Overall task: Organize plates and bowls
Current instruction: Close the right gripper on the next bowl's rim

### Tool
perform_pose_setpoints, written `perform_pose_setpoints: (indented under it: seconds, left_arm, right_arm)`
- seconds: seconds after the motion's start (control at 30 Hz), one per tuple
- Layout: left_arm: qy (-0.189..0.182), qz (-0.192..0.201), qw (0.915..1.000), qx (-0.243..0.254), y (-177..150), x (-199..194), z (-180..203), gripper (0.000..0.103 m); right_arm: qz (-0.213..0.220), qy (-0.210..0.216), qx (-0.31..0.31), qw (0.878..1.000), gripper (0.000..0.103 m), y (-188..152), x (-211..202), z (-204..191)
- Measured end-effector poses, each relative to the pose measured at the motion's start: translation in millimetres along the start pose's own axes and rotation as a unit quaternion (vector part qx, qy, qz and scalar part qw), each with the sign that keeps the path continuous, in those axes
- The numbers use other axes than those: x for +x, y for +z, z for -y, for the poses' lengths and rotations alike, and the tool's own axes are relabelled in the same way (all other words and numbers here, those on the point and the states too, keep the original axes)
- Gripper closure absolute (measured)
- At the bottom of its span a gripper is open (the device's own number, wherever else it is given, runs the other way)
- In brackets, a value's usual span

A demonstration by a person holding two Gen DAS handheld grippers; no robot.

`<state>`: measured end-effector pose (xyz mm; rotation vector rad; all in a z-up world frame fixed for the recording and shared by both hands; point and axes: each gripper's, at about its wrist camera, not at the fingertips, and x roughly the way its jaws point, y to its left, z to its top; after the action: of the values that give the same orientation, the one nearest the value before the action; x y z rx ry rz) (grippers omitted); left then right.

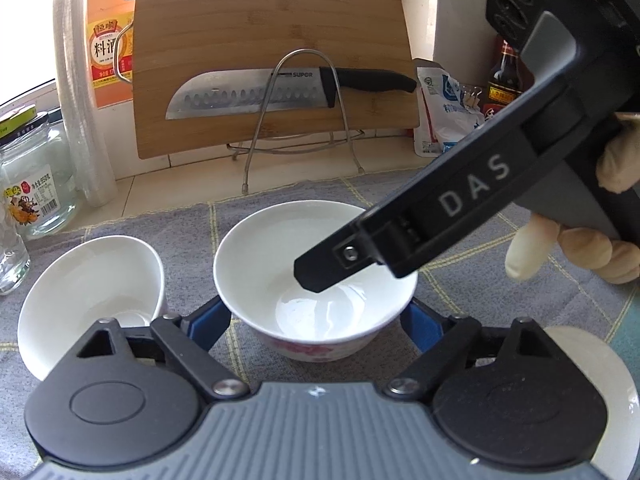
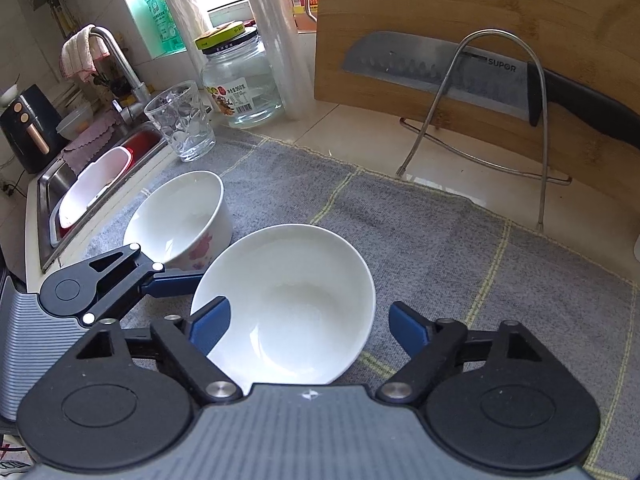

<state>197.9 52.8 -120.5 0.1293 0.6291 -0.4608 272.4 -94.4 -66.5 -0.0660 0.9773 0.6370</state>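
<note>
A white bowl with pink flowers [image 1: 316, 280] stands on the grey mat between the open blue fingers of my left gripper [image 1: 316, 324]. A plain white bowl [image 1: 92, 300] lies tilted to its left. In the right wrist view my right gripper [image 2: 310, 330] is open around the near rim of a white bowl [image 2: 296, 308], one finger [image 2: 210, 322] inside it. A flowered bowl [image 2: 184, 216] stands behind on the left, beside the left gripper's finger [image 2: 176, 282]. The right gripper's finger [image 1: 332, 268] also reaches over the flowered bowl in the left wrist view. A white plate [image 1: 608, 392] shows at the lower right.
A bamboo cutting board [image 1: 272, 60] with a knife [image 1: 288, 88] leans on a wire rack [image 1: 304, 120] at the back. A glass jar [image 2: 240, 80], a tumbler [image 2: 182, 120], a film roll [image 2: 276, 40] and bottles stand along the back. A sink [image 2: 96, 184] lies left of the mat [image 2: 440, 260].
</note>
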Motion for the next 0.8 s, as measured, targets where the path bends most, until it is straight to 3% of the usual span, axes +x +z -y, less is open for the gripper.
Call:
perform_pose_setpoints:
  seconds: [0.8]
  left_arm:
    - [-0.005,-0.003,0.9999,0.008,0.6,1.3,-0.6,0.012]
  right_arm:
    - [-0.01,0.037,0.026,0.999,0.025,12.4,15.4,11.4]
